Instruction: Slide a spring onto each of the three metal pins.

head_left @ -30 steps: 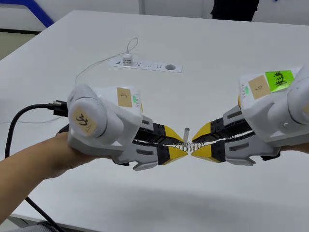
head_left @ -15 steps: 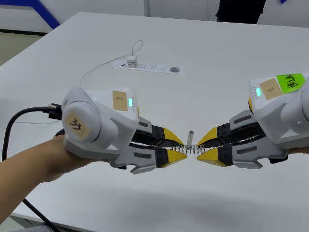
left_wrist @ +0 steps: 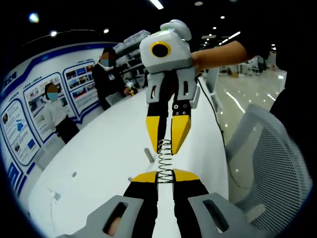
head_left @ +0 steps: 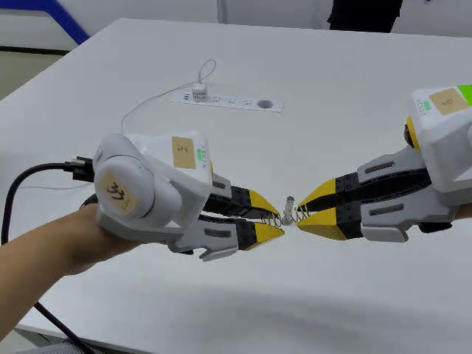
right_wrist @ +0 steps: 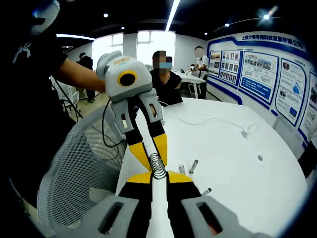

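A small steel spring [head_left: 287,217] hangs in the air between my two grippers, above the white table [head_left: 354,88]. My left gripper [head_left: 279,223] is shut on one end and my right gripper [head_left: 301,217] is shut on the other, yellow tips almost meeting. In the left gripper view the spring [left_wrist: 164,161] runs from my left gripper [left_wrist: 164,176] up to the right gripper [left_wrist: 168,144]. One metal pin [head_left: 289,201] stands upright on the table just behind the tips. The right gripper view has that pin [right_wrist: 193,166], a loose spring [right_wrist: 181,169] beside it and a second pin [right_wrist: 206,191].
A white power strip [head_left: 228,101] with a small plug [head_left: 198,91] and a thin cable lies at the back of the table. A black cable [head_left: 29,184] trails off the left gripper. A mesh chair [right_wrist: 84,163] and several people stand around the table.
The right gripper's tips have come closer to the left's, so the spring between them is shorter than half a second ago. Both grips still hold.
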`<control>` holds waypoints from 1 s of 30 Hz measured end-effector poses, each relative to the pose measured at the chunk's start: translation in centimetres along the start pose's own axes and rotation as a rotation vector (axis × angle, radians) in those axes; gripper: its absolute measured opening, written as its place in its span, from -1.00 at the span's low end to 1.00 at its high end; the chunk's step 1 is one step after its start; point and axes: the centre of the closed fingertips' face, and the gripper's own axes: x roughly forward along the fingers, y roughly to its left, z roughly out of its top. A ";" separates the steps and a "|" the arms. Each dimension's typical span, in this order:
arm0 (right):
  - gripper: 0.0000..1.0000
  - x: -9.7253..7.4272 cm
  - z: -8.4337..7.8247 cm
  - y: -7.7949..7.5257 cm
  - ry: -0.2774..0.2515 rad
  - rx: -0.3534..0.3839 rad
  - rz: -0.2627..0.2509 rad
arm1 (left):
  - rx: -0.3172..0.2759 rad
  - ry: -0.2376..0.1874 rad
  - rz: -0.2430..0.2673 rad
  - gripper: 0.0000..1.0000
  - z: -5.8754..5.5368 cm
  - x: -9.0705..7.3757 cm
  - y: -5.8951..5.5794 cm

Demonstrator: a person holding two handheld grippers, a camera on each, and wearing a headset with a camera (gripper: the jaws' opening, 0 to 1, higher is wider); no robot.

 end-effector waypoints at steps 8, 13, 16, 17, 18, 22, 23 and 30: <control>-0.79 0.2 1.1 0.1 -0.061 0.044 -0.002 | -0.020 -0.003 0.018 -0.81 -0.2 0.1 0.2; -0.78 0.4 2.2 0.2 -0.111 0.074 0.006 | -0.031 -0.012 0.025 -0.80 0.0 0.1 0.4; -0.78 0.5 2.5 0.2 -0.119 0.074 0.000 | -0.032 -0.014 0.032 -0.80 0.1 0.1 0.5; -0.78 0.5 2.6 0.3 -0.122 0.075 0.000 | -0.033 -0.016 0.033 -0.80 0.1 0.1 0.5; -0.78 0.6 2.7 0.3 -0.126 0.078 0.001 | -0.035 -0.017 0.032 -0.80 0.2 0.1 0.4; -0.77 0.7 2.8 0.5 -0.136 0.084 0.005 | -0.034 -0.017 0.031 -0.80 0.1 0.1 0.2; -0.77 0.7 2.8 0.5 -0.140 0.085 0.005 | -0.038 -0.020 0.033 -0.80 0.1 0.1 0.2; -0.76 0.7 3.4 0.3 -0.178 0.105 -0.005 | -0.062 -0.039 0.042 -0.80 0.3 0.0 0.4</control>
